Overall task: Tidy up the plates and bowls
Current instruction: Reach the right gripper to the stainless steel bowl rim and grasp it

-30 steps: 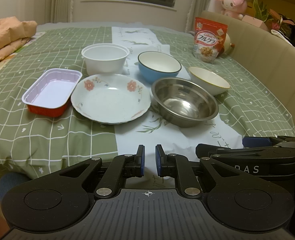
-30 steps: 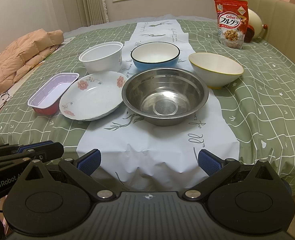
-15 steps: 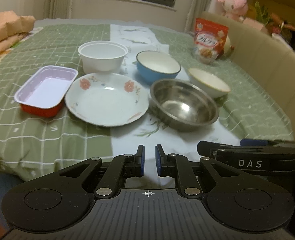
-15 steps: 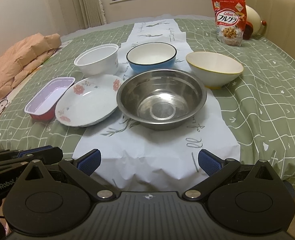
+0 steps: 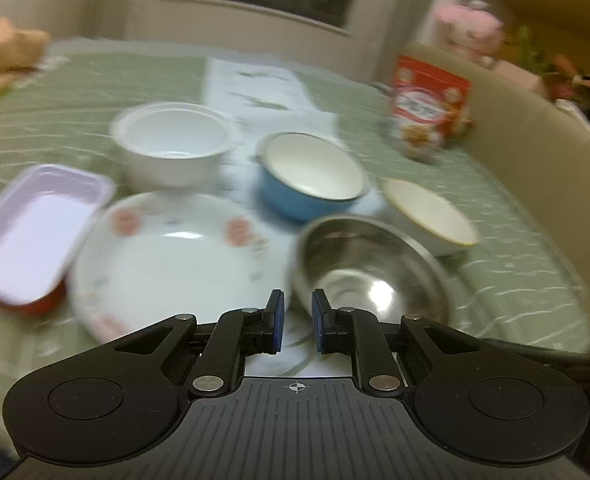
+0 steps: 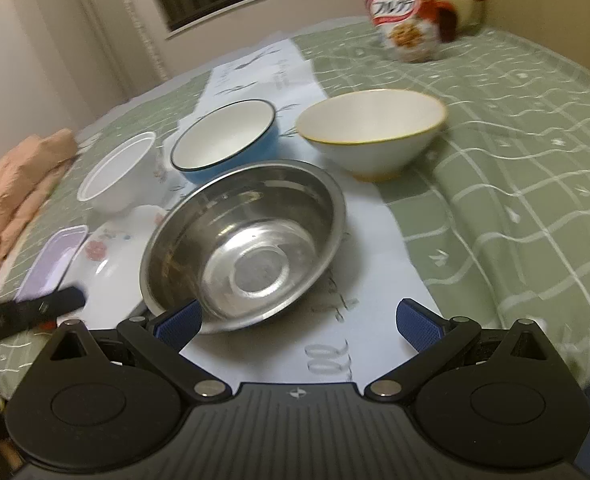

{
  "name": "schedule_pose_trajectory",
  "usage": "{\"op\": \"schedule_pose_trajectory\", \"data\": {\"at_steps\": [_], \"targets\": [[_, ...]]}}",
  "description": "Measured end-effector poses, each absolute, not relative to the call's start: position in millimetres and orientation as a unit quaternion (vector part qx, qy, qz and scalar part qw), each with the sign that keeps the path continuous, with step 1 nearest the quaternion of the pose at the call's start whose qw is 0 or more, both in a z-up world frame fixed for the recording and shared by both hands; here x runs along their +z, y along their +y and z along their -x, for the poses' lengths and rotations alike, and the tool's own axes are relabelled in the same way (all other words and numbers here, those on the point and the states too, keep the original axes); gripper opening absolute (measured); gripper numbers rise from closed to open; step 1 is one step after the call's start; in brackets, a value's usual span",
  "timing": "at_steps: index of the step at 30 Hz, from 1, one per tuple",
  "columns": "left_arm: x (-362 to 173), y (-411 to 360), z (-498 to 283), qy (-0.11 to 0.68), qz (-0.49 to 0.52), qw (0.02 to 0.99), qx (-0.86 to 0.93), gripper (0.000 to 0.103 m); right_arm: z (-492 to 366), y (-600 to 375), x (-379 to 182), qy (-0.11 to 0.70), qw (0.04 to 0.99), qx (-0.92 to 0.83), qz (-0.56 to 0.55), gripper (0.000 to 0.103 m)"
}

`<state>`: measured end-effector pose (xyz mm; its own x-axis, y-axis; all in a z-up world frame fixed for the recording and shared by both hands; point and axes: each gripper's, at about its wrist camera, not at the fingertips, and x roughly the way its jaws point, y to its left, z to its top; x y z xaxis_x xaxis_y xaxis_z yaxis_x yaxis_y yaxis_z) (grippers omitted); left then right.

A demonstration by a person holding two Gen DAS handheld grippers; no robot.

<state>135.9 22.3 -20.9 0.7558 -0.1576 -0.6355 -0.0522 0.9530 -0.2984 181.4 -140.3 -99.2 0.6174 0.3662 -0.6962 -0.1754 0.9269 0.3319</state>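
A floral white plate (image 5: 167, 256) lies at the front left, with a steel bowl (image 5: 367, 268) to its right. Behind them stand a white plastic bowl (image 5: 173, 142), a blue bowl (image 5: 313, 172) and a cream bowl with a yellow rim (image 5: 427, 216). A pink and red tray (image 5: 35, 224) sits at the far left. My left gripper (image 5: 295, 322) is nearly shut and empty, low between the plate and the steel bowl. My right gripper (image 6: 299, 324) is wide open and empty, with its left finger at the near rim of the steel bowl (image 6: 247, 244).
A red cereal bag (image 5: 429, 114) stands at the back right of the green checked cloth (image 6: 515, 140). A beige sofa back (image 5: 535, 128) runs along the right. A folded peach blanket (image 6: 11, 196) lies at the far left. A white paper runner (image 6: 375, 320) lies under the bowls.
Both grippers have moved forward towards the dishes, which now look larger. The right gripper has tilted and closed in on the steel bowl. Jaw openings are unchanged.
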Motion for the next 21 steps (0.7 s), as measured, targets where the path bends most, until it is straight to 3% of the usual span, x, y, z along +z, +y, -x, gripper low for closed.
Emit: {"op": "schedule_pose_trajectory", "data": {"at_steps": [5, 13, 18, 21], "targets": [[-29.2, 22.3, -191.7, 0.393, 0.160, 0.904, -0.046, 0.017, -213.6, -147.2, -116.3, 0.438, 0.879, 0.143, -0.125, 0.103], [-41.4, 18.0, -229.7, 0.400, 0.136, 0.906, -0.008, 0.017, -227.0, -159.7, -141.6, 0.442, 0.871, 0.159, -0.141, 0.103], [-52.8, 7.6, -251.1, 0.427, 0.128, 0.895, -0.008, 0.022, -223.8, -163.6, -147.6, 0.432, 0.873, 0.169, -0.152, 0.103], [-54.6, -2.3, -256.5, 0.429, 0.120, 0.895, -0.006, 0.032, -225.5, -172.4, -148.4, 0.435, 0.864, 0.183, -0.175, 0.103]]}}
